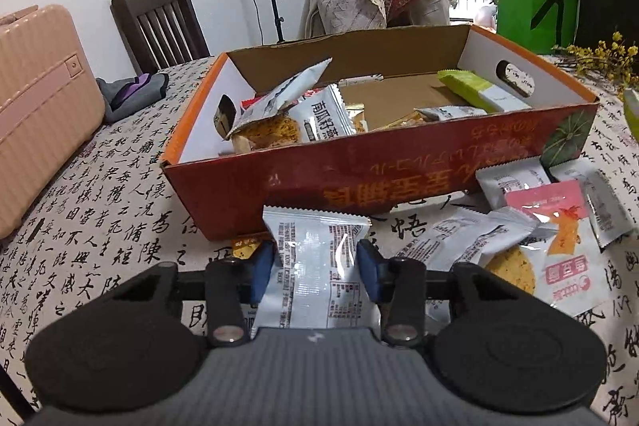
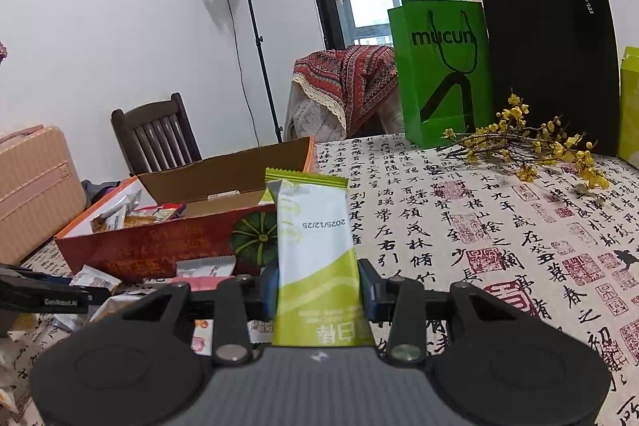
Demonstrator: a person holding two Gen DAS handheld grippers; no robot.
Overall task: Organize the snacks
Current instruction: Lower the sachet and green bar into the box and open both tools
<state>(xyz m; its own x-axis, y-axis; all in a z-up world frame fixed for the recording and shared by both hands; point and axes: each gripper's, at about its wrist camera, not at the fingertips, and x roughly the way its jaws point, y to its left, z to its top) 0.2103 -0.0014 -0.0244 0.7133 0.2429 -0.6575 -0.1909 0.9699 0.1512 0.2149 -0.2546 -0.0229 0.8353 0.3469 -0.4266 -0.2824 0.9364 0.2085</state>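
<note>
I have a snack in each gripper. In the left wrist view, lower centre of the frame, my left gripper (image 1: 315, 268) is clamped on a white foil packet (image 1: 315, 258), its blue pads (image 1: 368, 268) pressing both sides. In the right wrist view, also lower centre, my right gripper (image 2: 317, 290) is closed on a green and white bar packet (image 2: 315, 250) that stands upright between the jaws.

The red cardboard box (image 1: 359, 162) fills the middle of the left view, just beyond the white packet. I judge the job partly done: several packets lie piled at the box's left end, a green bar (image 1: 475, 88) rests at its right end, and bare cardboard floor shows between them. Still outside, at the right of that frame, loose packets overlap on the tablecloth (image 1: 100, 226), among them a pink pouch (image 1: 559, 222) and a white sachet (image 1: 513, 182) touching the box's front wall. Some orange wrapper peeks out under that wall too.

For moving, the near wall is the edge I must lift over; it stands higher than the packet I hold. A pink suitcase (image 1: 40, 114) crowds the left of the frame. In the right view, the right half of the cloth is open, with yellow flower sprigs (image 2: 531, 142) and a green bag (image 2: 439, 66) at the far edge. My left gripper's tip shows at the left edge there, near the loose pile.
</note>
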